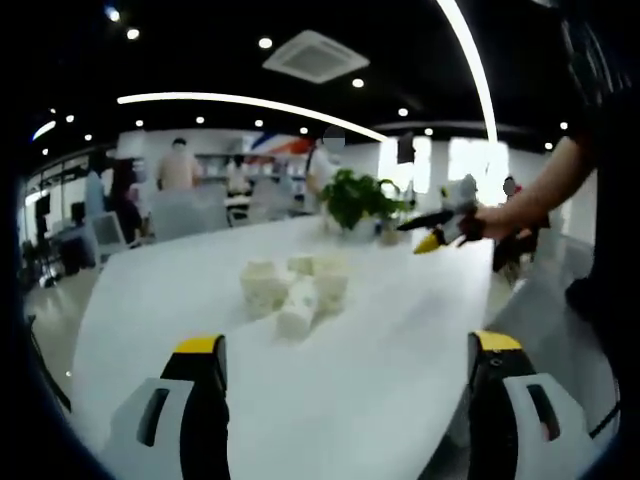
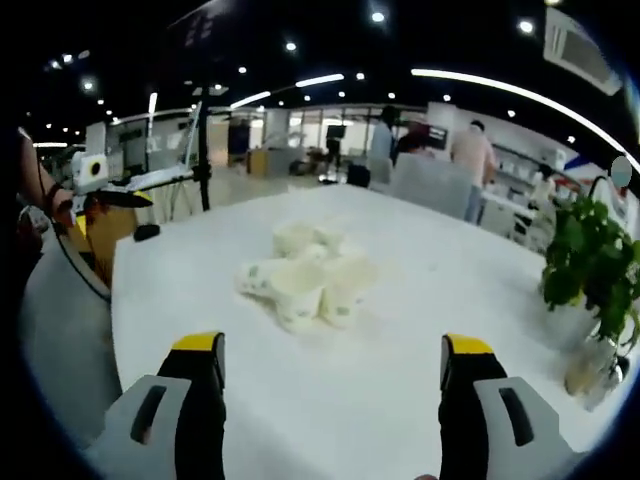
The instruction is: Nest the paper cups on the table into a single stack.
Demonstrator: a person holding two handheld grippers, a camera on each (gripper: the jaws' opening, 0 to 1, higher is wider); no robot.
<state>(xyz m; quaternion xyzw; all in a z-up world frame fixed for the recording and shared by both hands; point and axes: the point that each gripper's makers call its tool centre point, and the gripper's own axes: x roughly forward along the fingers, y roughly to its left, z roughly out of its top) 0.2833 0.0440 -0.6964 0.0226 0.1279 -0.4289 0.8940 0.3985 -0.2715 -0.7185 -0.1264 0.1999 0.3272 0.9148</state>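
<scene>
Several white paper cups [image 1: 295, 288] sit bunched in the middle of a white table [image 1: 380, 390]; some stand, and one cup [image 1: 298, 312] lies on its side. My left gripper [image 1: 347, 365] is open, well short of the cups, with nothing between its yellow-tipped fingers. In the right gripper view the same cluster of cups [image 2: 312, 275] lies ahead of my right gripper [image 2: 330, 362], which is also open and holds nothing. The right gripper [image 1: 438, 228] also appears at the right of the left gripper view, held in a person's hand above the table's far side. The left gripper [image 2: 112, 188] shows at the left edge of the right gripper view.
A potted green plant [image 1: 358, 200] stands on the table beyond the cups, and the plant [image 2: 592, 268] is at the right in the right gripper view. The table edge [image 2: 112, 300] runs along the left. People, desks and chairs fill the office behind.
</scene>
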